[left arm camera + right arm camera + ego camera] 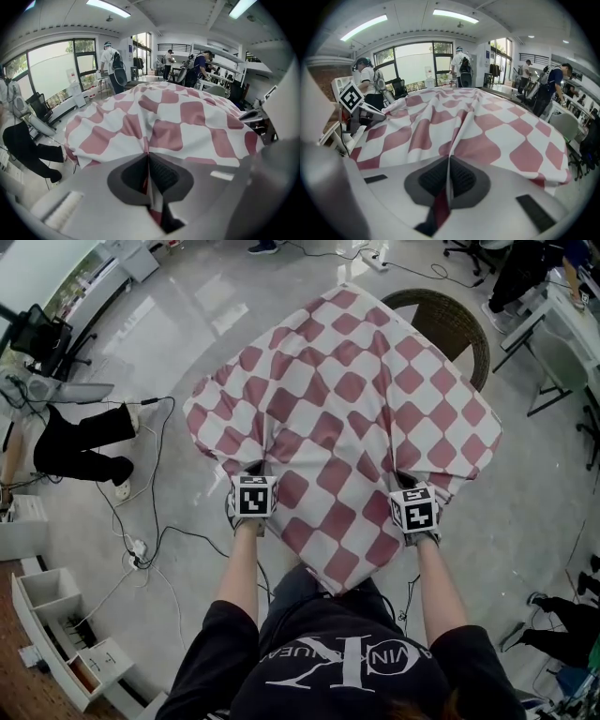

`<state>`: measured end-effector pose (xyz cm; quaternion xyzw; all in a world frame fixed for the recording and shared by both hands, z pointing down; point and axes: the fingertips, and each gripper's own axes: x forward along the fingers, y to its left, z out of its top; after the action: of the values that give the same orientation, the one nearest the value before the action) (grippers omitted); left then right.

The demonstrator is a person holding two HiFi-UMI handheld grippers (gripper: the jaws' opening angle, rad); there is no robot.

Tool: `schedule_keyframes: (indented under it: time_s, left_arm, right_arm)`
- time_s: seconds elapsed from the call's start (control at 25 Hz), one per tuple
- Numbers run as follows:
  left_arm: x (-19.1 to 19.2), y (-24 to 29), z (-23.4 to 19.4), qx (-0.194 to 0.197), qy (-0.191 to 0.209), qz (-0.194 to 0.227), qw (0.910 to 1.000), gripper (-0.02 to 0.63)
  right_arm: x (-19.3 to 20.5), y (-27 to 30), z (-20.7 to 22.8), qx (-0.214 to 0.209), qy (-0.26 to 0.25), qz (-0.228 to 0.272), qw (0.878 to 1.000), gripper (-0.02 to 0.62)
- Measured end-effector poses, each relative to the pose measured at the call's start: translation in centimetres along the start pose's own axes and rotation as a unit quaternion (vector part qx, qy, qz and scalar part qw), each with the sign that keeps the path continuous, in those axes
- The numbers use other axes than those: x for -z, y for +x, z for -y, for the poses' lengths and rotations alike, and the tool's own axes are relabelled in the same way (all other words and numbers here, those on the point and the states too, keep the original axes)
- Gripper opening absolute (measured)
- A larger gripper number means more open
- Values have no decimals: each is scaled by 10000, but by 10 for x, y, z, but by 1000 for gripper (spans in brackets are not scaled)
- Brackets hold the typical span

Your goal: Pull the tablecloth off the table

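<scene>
A red-and-white checkered tablecloth [352, 418] is draped over the table, with one corner hanging toward me between my arms. My left gripper [254, 474] pinches the cloth's near left edge, and folds radiate from the grip. My right gripper [410, 486] pinches the near right edge the same way. In the left gripper view the cloth [187, 122] runs into the shut left gripper [148, 157]. The right gripper view shows the cloth [487, 131] clamped in the shut right gripper [449, 161]. The tabletop is hidden under the cloth.
A round wicker piece [450, 320] shows behind the cloth's far right corner. Cables and a power strip [138, 549] lie on the floor at left. A seated person in black [80, 451] is at left, and white shelves [66, 634] at lower left. Several people stand farther back.
</scene>
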<state>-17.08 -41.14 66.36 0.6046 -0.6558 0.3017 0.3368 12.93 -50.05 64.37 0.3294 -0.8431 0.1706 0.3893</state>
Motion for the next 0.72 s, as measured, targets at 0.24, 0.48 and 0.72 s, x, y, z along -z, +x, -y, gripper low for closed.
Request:
schedule_keyframes:
  time_s: [0.24, 0.48, 0.72]
  left_arm:
    - [13, -8, -4, 234, 284, -44, 9993, 14]
    - [26, -28, -13, 682, -73, 2, 9976, 14]
    - [47, -45, -22, 813, 140, -63, 9966, 14]
  right_arm:
    - [11, -7, -31, 120, 165, 31, 9998, 14]
    - [24, -17, -61, 229, 356, 18, 9991, 14]
    - [42, -35, -81, 328, 608, -3, 9976, 14]
